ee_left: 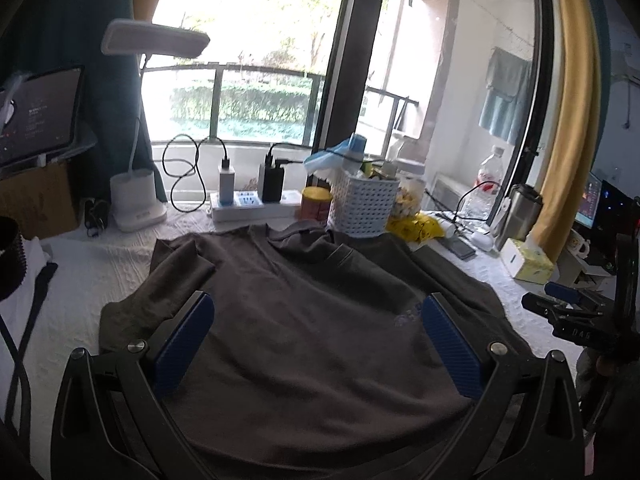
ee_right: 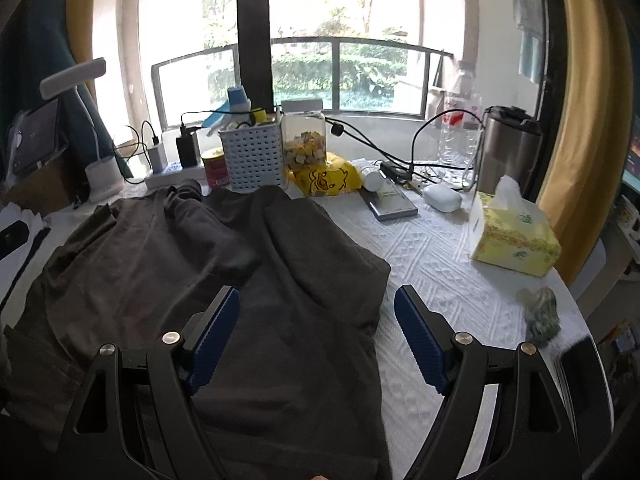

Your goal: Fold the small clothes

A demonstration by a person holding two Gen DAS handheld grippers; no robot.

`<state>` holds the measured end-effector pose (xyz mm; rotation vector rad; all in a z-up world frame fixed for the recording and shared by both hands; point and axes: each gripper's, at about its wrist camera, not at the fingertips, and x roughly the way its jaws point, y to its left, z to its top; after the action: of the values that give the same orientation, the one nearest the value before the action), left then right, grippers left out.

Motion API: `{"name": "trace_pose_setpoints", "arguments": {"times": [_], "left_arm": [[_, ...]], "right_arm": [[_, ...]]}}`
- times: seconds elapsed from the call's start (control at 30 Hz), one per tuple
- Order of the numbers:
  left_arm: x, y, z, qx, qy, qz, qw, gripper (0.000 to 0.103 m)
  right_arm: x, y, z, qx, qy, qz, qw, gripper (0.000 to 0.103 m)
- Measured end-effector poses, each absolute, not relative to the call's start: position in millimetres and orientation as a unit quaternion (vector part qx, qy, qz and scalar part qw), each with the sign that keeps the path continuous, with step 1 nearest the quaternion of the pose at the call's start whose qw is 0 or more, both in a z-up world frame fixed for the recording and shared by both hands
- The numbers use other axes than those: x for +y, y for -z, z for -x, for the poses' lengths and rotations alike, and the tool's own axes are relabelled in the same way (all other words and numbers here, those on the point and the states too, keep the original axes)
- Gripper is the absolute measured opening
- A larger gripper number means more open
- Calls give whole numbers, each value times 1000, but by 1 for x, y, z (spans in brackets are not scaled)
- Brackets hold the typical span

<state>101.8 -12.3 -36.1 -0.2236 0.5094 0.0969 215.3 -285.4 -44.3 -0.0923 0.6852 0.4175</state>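
- A dark grey shirt (ee_left: 304, 320) lies spread on a table covered with a white patterned cloth (ee_right: 440, 264), its collar toward the window and the clutter at the back of the table.
- The left claw (ee_left: 318, 344) is above the near middle of the shirt, its two blue pads wide apart with nothing between them but the cloth lying flat below; whether the pads touch the fabric cannot be told.
- In the left wrist view the shirt fills the gap between the fingers and runs out past both of them; a sleeve is folded in at the far left.
- The right claw (ee_right: 316, 340) is also wide and holds nothing.
- Its left finger is over the shirt; its right finger is over the bare white cloth, so the shirt's right edge runs between the two fingers.
- In the right wrist view the right sleeve lies folded inward over the body of the shirt, just ahead of the claw.
- At the far right of the left wrist view the other claw shows as a dark frame beside the shirt's edge.
- Behind the collar stand a white basket (ee_right: 254, 160), touching the shirt, and a red tin (ee_right: 215, 168).
- A yellow tissue box (ee_right: 514, 236) sits to the right, well apart from the shirt.
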Motion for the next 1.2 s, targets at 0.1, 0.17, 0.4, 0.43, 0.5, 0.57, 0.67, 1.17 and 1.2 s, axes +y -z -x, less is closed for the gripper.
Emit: {"name": "trace_pose_setpoints", "arguments": {"times": [0.1, 0.17, 0.4, 0.43, 0.5, 0.57, 0.67, 1.17, 1.2], "left_arm": [[-13, 42, -117, 264, -51, 108, 957, 102], [-13, 45, -125, 272, -55, 105, 955, 102], [-8, 60, -157, 303, -62, 102, 945, 102], [-7, 62, -160, 306, -63, 102, 944, 102], [-5, 65, -166, 314, -65, 103, 942, 102], [-4, 69, -173, 320, -66, 102, 940, 102], [-1, 75, -183, 327, -66, 104, 937, 102], [9, 97, -217, 358, -66, 103, 926, 102], [9, 98, -218, 360, -65, 105, 925, 102]], "right_arm": [[-285, 49, -232, 337, -213, 43, 916, 82], [-284, 53, -243, 340, -216, 44, 914, 82], [-278, 68, -280, 359, -221, 45, 906, 82], [-276, 69, -285, 361, -222, 46, 905, 82], [-274, 73, -293, 364, -223, 48, 903, 82], [-273, 76, -302, 363, -225, 42, 903, 82], [-265, 84, -317, 371, -236, 40, 897, 82], [-246, 122, -379, 444, -257, 30, 858, 73], [-247, 121, -379, 443, -258, 28, 858, 72]]}}
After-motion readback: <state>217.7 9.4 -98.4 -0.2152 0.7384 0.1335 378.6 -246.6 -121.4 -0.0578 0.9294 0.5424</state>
